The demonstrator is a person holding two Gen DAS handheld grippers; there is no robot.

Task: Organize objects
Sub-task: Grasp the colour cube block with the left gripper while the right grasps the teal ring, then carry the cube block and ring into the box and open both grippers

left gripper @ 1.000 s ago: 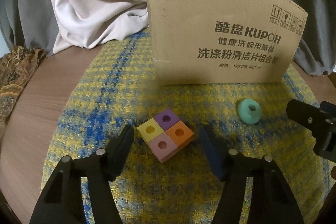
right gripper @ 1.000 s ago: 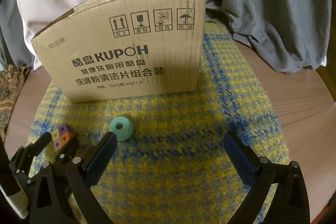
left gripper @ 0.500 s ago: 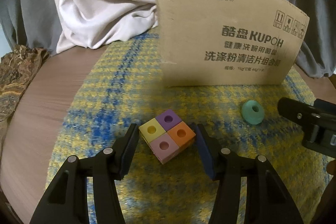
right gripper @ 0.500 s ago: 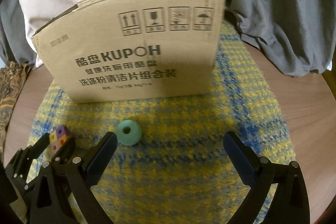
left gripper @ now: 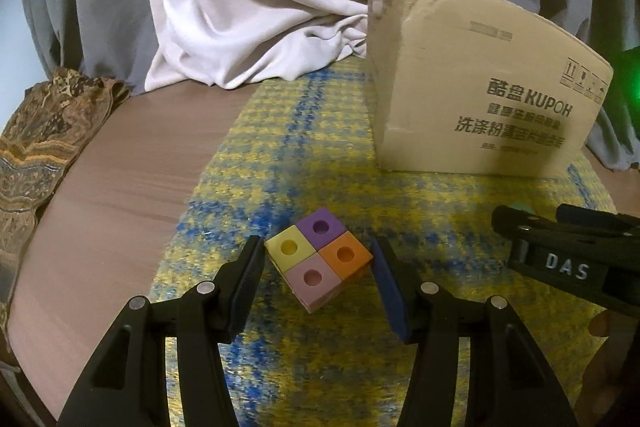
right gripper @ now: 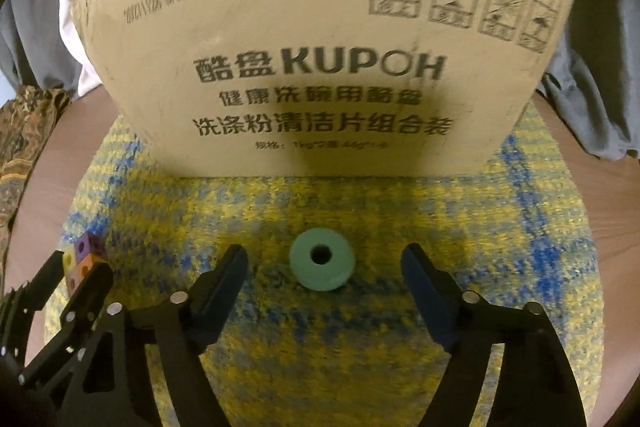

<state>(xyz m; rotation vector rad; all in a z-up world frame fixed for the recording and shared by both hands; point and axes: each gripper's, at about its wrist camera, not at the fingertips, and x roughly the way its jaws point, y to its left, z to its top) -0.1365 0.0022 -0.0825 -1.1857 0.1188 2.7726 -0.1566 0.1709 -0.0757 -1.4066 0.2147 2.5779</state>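
A block of four joined cubes [left gripper: 320,261], yellow, purple, orange and pink, each with a hole, sits between the pads of my left gripper [left gripper: 317,247]. The gripper is shut on it, gripping its yellow and orange corners just over the yellow-blue rug [left gripper: 320,147]. A teal ring [right gripper: 322,265] lies flat on the rug [right gripper: 280,211], centred between the fingers of my right gripper [right gripper: 324,253]. Those jaws are closing, with a gap left on both sides of the ring. In the left wrist view the right gripper [left gripper: 560,251] hides nearly all of the ring. The right wrist view shows the left gripper [right gripper: 60,291] with the block [right gripper: 86,259] at lower left.
A cardboard box [right gripper: 320,67] printed KUPOH stands on the rug close behind the ring, seen at right as the box [left gripper: 480,87]. Bare wooden tabletop [left gripper: 120,187] lies left of the rug. White cloth [left gripper: 260,7] and grey cloth hang behind. A patterned fabric [left gripper: 40,147] lies far left.
My left gripper narrowed onto the cube block and carried it leftward over the rug. My right gripper moved left and down until the ring lay between its fingers, which came closer together.
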